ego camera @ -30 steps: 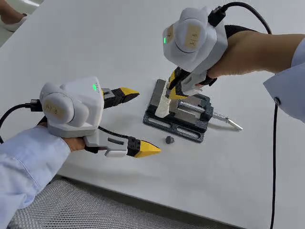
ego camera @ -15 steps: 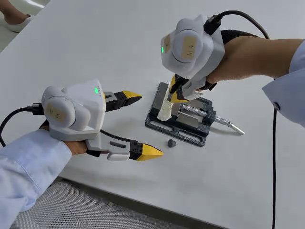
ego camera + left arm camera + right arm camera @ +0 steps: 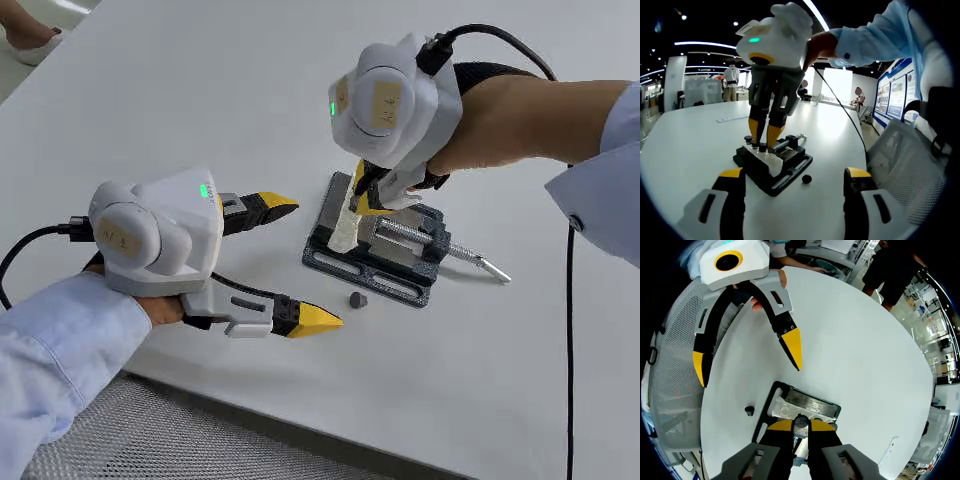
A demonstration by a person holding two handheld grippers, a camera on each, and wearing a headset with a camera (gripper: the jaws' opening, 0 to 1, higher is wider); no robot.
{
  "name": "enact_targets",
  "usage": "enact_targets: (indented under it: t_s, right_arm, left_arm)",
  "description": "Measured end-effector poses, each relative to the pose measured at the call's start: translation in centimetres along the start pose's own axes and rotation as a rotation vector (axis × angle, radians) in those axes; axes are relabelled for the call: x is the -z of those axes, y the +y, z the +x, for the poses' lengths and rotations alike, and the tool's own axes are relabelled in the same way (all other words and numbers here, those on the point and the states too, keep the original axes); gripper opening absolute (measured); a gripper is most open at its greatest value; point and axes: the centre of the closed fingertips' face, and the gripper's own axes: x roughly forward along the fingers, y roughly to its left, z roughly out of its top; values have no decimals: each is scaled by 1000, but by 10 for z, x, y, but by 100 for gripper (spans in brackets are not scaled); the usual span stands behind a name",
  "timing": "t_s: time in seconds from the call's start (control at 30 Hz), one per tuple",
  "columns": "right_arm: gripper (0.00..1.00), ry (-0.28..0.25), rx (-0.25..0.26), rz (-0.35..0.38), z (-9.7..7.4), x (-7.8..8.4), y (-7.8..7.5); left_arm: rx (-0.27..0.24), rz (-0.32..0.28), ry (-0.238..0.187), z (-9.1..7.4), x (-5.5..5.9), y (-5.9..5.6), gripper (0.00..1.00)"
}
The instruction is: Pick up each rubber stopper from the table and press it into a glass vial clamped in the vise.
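The stopper (image 3: 800,421) sits pinched in our narrow right gripper (image 3: 801,427) over a vial (image 3: 788,410) in the vise (image 3: 380,266); we should press straight down. A second stopper (image 3: 357,298) lies beside the vise, toward the near edge of the bench (image 3: 200,90); our left gripper (image 3: 313,260) hangs wide.

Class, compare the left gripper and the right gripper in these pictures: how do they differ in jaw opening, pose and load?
The left gripper is empty, with its jaws wide apart; the right gripper has its jaws pinched on a rubber stopper. The left gripper lies roughly level above the table; the right gripper points down at the vise. Both have yellow tips and white housings.
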Motion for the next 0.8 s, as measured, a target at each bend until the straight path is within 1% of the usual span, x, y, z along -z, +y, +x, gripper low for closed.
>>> enact_targets:
  t_s: [0.13, 0.27, 0.37, 0.47, 0.6, 0.8]
  right_arm:
    - [6, 0, -2, 1, 0, 0, 0]
    - [6, -15, -8, 9, -1, 1, 0]
    - [6, -18, -10, 18, -1, 1, 0]
    - [6, -7, -8, 3, -2, 1, 0]
    - [6, 16, -7, -23, -1, 1, 1]
    - [5, 45, -10, -39, -1, 1, 1]
  left_arm:
    - [-3, -3, -4, 0, 0, 1, 78]
    - [-4, -5, -5, 0, -1, 1, 78]
    - [-5, -3, -4, 0, -1, 1, 78]
    - [-6, -1, -1, 0, -1, 1, 77]
    - [-7, -1, -8, 0, -2, 1, 77]
    - [-13, -2, -11, -1, -3, 2, 77]
